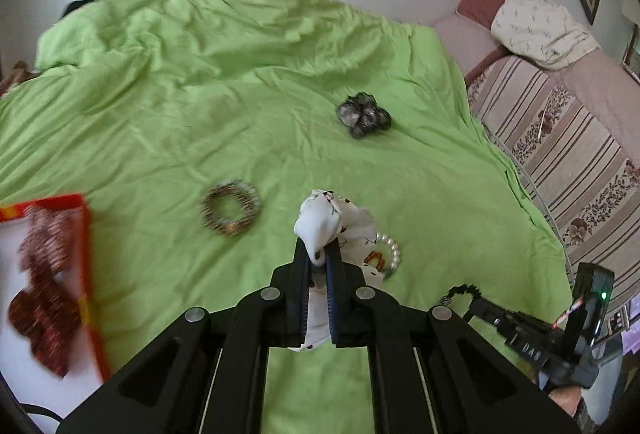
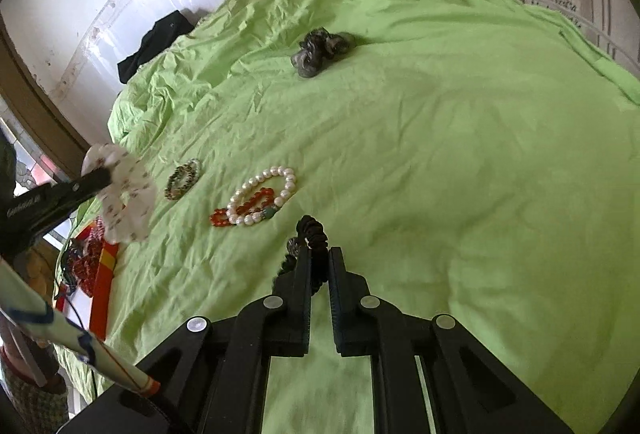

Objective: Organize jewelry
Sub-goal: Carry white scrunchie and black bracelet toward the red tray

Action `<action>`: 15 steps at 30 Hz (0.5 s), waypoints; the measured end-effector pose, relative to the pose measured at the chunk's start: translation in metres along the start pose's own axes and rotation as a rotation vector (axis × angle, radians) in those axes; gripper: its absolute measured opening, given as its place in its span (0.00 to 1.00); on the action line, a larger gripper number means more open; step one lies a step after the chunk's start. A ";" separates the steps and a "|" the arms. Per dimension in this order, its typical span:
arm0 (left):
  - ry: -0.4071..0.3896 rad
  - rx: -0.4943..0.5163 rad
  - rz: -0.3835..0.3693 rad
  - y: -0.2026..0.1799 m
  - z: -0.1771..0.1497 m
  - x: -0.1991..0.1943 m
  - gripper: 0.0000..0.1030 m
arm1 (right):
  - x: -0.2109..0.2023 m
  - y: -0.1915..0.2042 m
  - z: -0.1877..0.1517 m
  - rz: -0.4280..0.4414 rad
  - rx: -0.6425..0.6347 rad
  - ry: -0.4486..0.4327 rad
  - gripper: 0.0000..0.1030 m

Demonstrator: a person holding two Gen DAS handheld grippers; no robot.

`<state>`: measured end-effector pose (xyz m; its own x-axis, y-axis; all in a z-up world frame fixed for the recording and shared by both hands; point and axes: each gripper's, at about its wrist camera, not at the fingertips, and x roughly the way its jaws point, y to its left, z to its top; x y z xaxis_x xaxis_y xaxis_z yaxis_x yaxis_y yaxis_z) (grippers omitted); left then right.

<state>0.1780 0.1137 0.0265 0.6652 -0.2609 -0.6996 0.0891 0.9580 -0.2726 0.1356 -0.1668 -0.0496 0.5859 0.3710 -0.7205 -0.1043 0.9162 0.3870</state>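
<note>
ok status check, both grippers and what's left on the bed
Left gripper shut on white scrunchie. Right gripper shut on black scrunchie. Pearl bracelet, beaded bracelet, grey scrunchie loose on sheet. Nothing blocking.

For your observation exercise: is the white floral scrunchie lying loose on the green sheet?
No: the left tongs are shut on the white floral scrunchie, lifting it.

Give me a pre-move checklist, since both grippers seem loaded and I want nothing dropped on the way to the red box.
1. Left gripper shut on white scrunchie: ok.
2. Right gripper shut on black scrunchie: ok.
3. White scrunchie lifted off the green sheet: ok.
4. Black scrunchie clear of pearl bracelet: ok.
5. Red box has room: cannot tell.
</note>
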 end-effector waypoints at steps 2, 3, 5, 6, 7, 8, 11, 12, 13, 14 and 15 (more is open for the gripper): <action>-0.014 0.003 0.024 0.002 -0.009 -0.017 0.07 | -0.010 0.006 -0.002 0.008 -0.006 -0.012 0.09; -0.023 0.006 0.036 0.004 -0.015 -0.027 0.07 | -0.014 0.009 -0.003 0.012 -0.010 -0.016 0.09; -0.036 0.005 0.058 0.006 -0.026 -0.046 0.07 | -0.021 0.015 -0.006 0.021 -0.020 -0.025 0.09; -0.045 0.001 0.064 0.007 -0.030 -0.054 0.07 | -0.026 0.020 -0.008 0.027 -0.029 -0.031 0.09; -0.056 -0.004 0.074 0.008 -0.036 -0.064 0.07 | -0.030 0.024 -0.010 0.031 -0.036 -0.035 0.09; -0.065 -0.006 0.083 0.008 -0.040 -0.071 0.07 | -0.032 0.028 -0.012 0.034 -0.042 -0.037 0.09; -0.100 -0.018 0.113 0.011 -0.056 -0.095 0.07 | -0.040 0.043 -0.017 0.045 -0.072 -0.044 0.09; -0.111 -0.027 0.125 0.013 -0.063 -0.103 0.07 | -0.041 0.047 -0.018 0.050 -0.082 -0.044 0.09; -0.116 -0.033 0.130 0.014 -0.066 -0.108 0.07 | -0.042 0.050 -0.020 0.053 -0.088 -0.044 0.09; -0.121 -0.041 0.138 0.015 -0.070 -0.113 0.07 | -0.043 0.055 -0.022 0.057 -0.097 -0.045 0.09; -0.125 -0.047 0.149 0.016 -0.075 -0.117 0.07 | -0.045 0.060 -0.024 0.061 -0.107 -0.046 0.09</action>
<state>0.0463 0.1505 0.0544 0.7557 -0.0972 -0.6477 -0.0500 0.9775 -0.2051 0.0839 -0.1249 -0.0076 0.6118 0.4216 -0.6693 -0.2249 0.9039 0.3639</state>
